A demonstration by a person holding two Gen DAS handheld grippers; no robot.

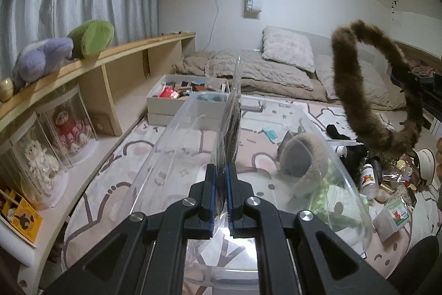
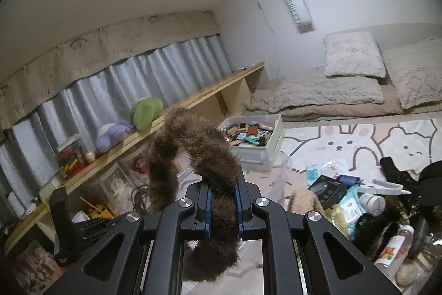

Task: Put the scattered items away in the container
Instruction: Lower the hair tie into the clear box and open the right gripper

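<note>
The left gripper (image 1: pixel 220 170) is clamping a flat clear packet (image 1: pixel 231 112) above the clear plastic container (image 1: pixel 348 181); the right gripper (image 2: pixel 222 194) is gripping a furry brown headband (image 2: pixel 193 145) aloft. Clutter is lying beside the container.

Held in my right gripper (image 2: pixel 223 208), matt black plastic with blue pads: furry headband (image 2: pixel 193 145), shaggy brown pile. My left gripper (image 1: pixel 220 191) pinches a glossy clear plastic packet (image 1: pixel 230 118). Container (image 1: pixel 176 134): smooth transparent plastic. Shelf (image 1: pixel 132 46): pale bare wood. Rug (image 2: pixel 359 143): soft printed cloth.

What I can't make out

My left gripper (image 1: pixel 220 192) hides the clear packet's (image 1: pixel 231 112) lower edge; the white box's (image 2: pixel 265 148) small contents blur together.
</note>
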